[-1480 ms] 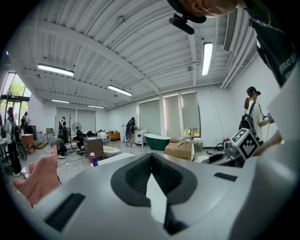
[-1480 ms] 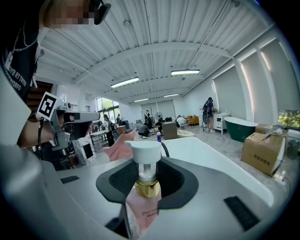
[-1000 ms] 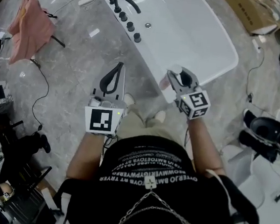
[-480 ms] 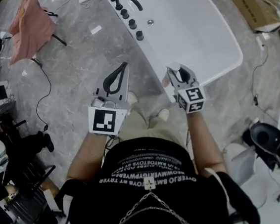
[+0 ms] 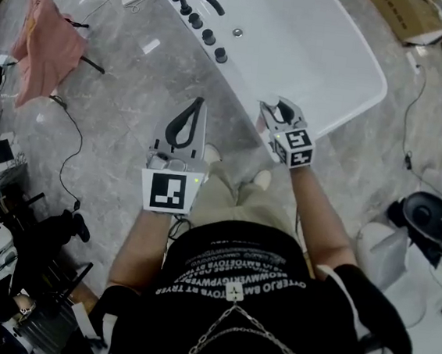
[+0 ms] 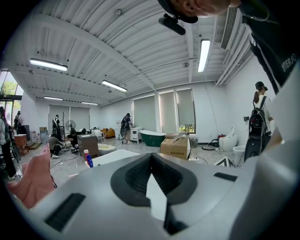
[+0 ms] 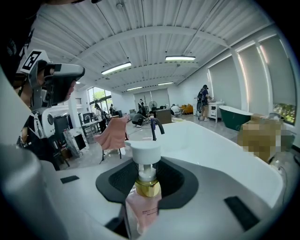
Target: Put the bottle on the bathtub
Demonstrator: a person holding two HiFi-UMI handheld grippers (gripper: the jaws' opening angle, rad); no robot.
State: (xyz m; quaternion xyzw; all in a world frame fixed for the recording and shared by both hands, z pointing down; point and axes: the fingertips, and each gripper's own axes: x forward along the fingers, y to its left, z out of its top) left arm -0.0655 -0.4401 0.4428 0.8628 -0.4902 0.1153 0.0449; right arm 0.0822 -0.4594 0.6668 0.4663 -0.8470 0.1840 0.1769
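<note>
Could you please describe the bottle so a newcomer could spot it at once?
Find the white bathtub; at its near corner hangs the right gripper. Held between its jaws is the bottle, pink, marked out by a gold collar and a white pump top.

A pink pump bottle (image 7: 143,204) (white head, gold collar) is held upright in the right gripper (image 5: 279,114) by the white bathtub's (image 5: 316,60) near edge.

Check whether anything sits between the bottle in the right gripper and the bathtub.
Nothing visible does. The right gripper holds the pink pump bottle at the near rim of the bathtub, which is bare there. The faucet stands farther along.
</note>
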